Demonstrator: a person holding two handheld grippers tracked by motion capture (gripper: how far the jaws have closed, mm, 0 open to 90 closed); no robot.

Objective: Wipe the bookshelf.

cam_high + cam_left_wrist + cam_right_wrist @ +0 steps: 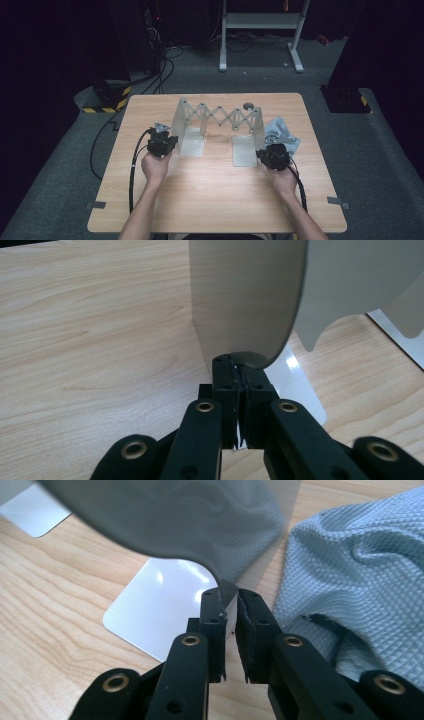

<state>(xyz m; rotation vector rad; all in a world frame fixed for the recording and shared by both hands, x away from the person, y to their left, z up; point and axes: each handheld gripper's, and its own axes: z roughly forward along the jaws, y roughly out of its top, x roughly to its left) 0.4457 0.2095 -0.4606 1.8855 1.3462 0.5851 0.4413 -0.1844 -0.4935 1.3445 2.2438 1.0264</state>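
With my left tongs (168, 141) and right tongs (264, 153) each pinching an end plate of the rack (218, 121) near the table's (210, 200) far edge, I should move both ends evenly, keeping it upright.

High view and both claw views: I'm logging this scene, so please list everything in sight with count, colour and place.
table: one, light wood, centre of the room
rack: one, silver metal, expanding scissor lattice between two end plates, stands mid-table
cloth: one, blue-grey, crumpled, right of the rack
round knob: one, dark, on the table behind the rack
tape strips: two, grey, at the table's left and right edges
desk frame: one, white, on the floor behind
cables: several, black, on the floor at back left
left claw: one, black, shut on the rack's left end plate
right claw: one, black, shut on the rack's right end plate
hands: two, one holding each claw
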